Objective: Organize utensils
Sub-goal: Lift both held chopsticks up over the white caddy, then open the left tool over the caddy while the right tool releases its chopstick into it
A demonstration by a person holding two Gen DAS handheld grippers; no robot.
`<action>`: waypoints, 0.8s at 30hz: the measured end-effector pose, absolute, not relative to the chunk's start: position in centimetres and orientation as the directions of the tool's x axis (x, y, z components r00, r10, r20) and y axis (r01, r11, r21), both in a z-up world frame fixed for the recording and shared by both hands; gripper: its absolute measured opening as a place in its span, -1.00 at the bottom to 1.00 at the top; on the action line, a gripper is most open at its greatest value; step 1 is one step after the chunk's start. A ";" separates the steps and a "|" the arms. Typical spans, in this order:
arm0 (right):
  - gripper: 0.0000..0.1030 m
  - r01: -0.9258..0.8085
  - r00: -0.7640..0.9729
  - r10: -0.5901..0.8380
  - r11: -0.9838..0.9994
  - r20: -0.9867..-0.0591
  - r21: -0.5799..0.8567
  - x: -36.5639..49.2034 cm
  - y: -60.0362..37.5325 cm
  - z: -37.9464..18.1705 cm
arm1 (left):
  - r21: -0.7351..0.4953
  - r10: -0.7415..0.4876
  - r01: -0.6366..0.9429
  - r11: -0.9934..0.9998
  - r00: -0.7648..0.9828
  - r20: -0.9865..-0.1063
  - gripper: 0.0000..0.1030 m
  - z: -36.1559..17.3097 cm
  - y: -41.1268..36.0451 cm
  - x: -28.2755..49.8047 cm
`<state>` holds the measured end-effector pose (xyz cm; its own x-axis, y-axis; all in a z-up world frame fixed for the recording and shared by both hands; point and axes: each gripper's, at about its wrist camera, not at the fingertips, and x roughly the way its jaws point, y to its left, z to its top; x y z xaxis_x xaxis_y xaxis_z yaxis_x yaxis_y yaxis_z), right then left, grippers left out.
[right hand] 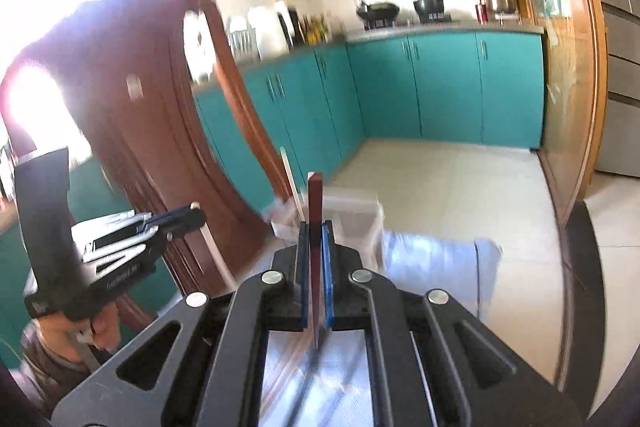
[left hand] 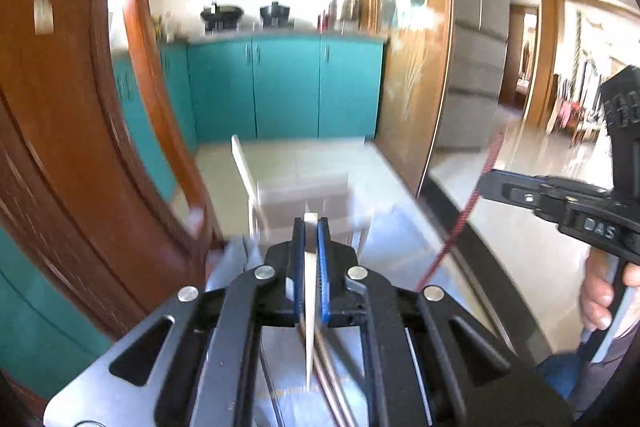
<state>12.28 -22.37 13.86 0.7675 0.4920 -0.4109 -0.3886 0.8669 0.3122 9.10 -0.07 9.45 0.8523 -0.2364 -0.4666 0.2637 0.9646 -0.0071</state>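
My left gripper (left hand: 311, 227) is shut on a white flat utensil handle (left hand: 310, 291), held up in the air. My right gripper (right hand: 315, 231) is shut on a dark red utensil handle (right hand: 315, 227), which sticks up past the fingertips. A clear plastic container (left hand: 304, 199) with a white stick (left hand: 242, 163) in it stands just beyond both grippers; it also shows in the right wrist view (right hand: 352, 215). The right gripper shows at the right edge of the left wrist view (left hand: 492, 183), and the left gripper at the left of the right wrist view (right hand: 192, 215). Both views are blurred.
A brown wooden chair back (left hand: 80, 131) rises at the left. A glass table edge (left hand: 480, 235) runs on the right. Teal kitchen cabinets (left hand: 280, 87) and a stove with pots stand behind. A pale bag-like thing (right hand: 432, 263) lies to the container's right.
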 end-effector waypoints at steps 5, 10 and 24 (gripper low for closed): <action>-0.87 -0.374 0.832 0.482 0.854 -0.276 0.362 15.1 -23.4 19.4 | -0.081 -0.239 0.225 0.971 0.927 -0.290 -0.87 16.6 1.3 10.8; -0.87 -0.268 0.899 0.380 0.870 -0.216 0.415 18.4 -24.3 19.3 | -0.188 -0.165 0.133 0.973 0.972 -0.165 -0.87 18.3 3.0 13.5; -0.87 -0.184 0.853 0.255 0.963 -0.455 0.194 22.7 -18.0 8.7 | -0.118 -0.103 0.062 0.991 0.921 -0.376 -0.86 9.7 0.9 20.6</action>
